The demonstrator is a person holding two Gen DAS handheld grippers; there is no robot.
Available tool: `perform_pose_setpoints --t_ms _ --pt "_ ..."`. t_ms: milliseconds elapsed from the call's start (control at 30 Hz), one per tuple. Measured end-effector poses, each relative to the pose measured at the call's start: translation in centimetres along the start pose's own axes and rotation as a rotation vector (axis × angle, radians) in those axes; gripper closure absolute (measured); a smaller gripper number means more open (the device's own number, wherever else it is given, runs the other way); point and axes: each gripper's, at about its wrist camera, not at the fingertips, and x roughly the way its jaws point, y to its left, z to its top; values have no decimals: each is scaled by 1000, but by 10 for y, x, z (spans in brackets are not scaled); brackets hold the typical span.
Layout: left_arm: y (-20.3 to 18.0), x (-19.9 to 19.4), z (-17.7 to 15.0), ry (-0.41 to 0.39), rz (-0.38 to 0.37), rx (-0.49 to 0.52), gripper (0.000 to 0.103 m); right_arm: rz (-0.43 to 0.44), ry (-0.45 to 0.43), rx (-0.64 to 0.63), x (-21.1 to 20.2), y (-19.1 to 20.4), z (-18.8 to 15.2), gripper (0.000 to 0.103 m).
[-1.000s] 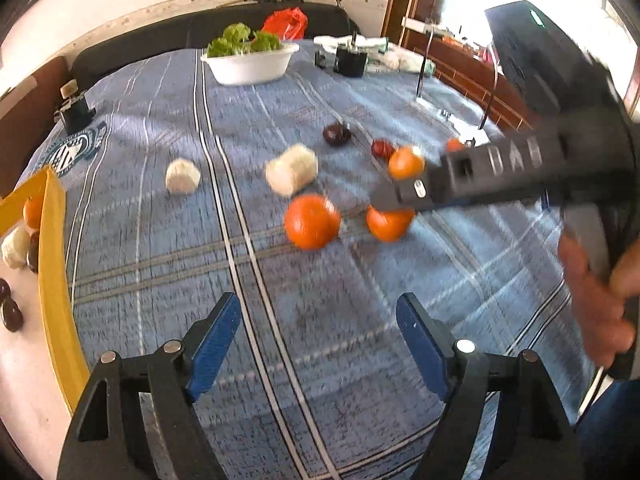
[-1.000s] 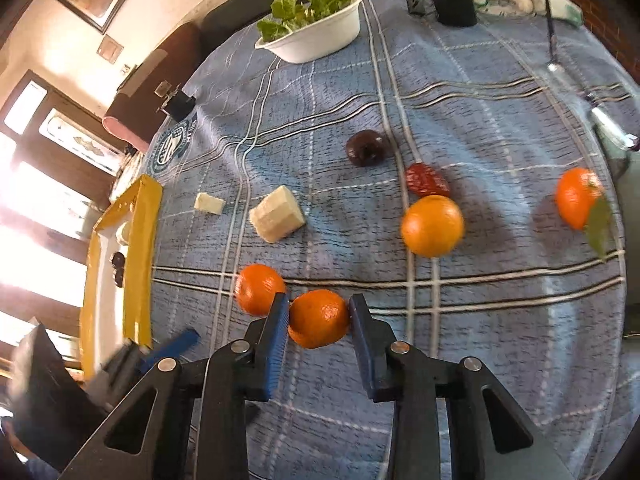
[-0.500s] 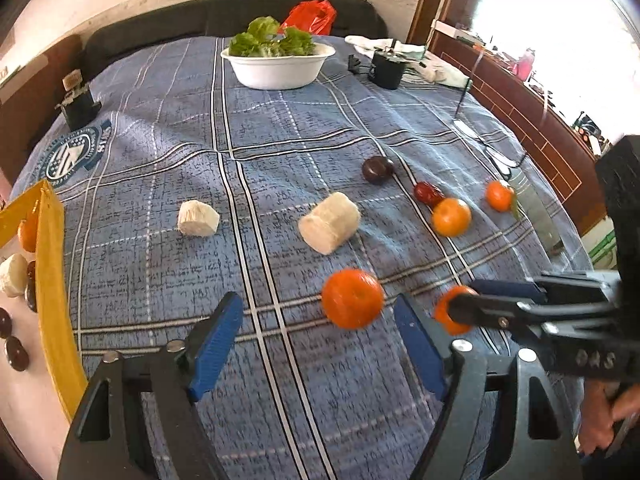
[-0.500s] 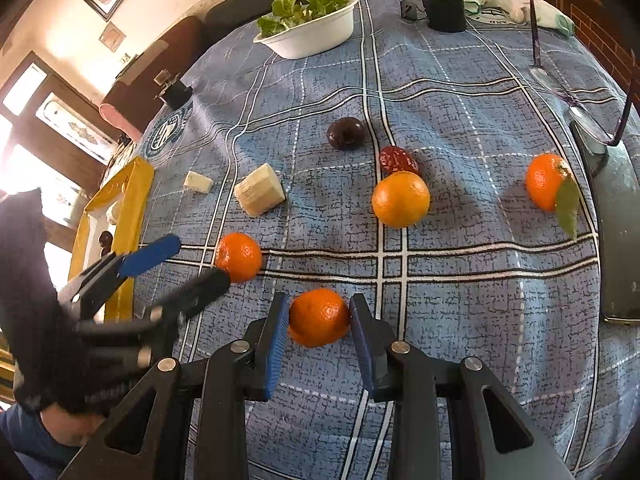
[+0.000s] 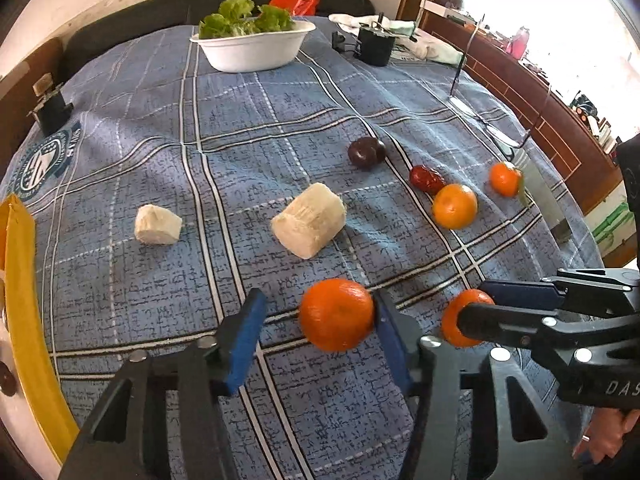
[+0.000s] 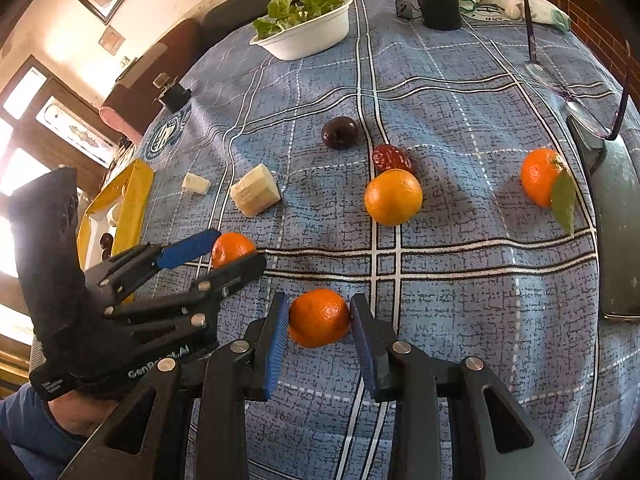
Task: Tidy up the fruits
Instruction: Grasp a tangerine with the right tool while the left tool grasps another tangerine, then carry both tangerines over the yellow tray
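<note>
Left wrist view: left hand-held gripper [image 5: 316, 328] closing, its right pad touching a mandarin [image 5: 336, 314], left pad still clear of it. Beyond it on the tabletop [image 5: 280, 120]: two white chunks, dark plum [image 5: 366, 153], red date [image 5: 426, 179], two more oranges. Yellow tray [image 5: 24, 300] at its far left, a few pieces in it. Right wrist view: right hand-held gripper [image 6: 320, 332] pinching a second mandarin [image 6: 319, 318]; left one to its left. Judgement: early stage, most fruit still unsorted.

Left gripper [image 5: 316, 330] angled down, jaws closing around something; right gripper [image 6: 319, 320] clamped.
</note>
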Motion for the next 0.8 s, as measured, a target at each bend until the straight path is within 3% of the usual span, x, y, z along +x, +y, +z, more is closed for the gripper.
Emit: perform_pose_setpoints --t_ms 33,100,800 --pt "0 0 0 -2 -6 0 54 -2 1 -5 0 1 0 67" --pt "-1 -2 -1 -5 -32 -4 69 -3 4 -9 2 3 1 66" --pt "-4 -39 -29 -35 -6 -41 69 12 -12 -116 0 30 -11 66"
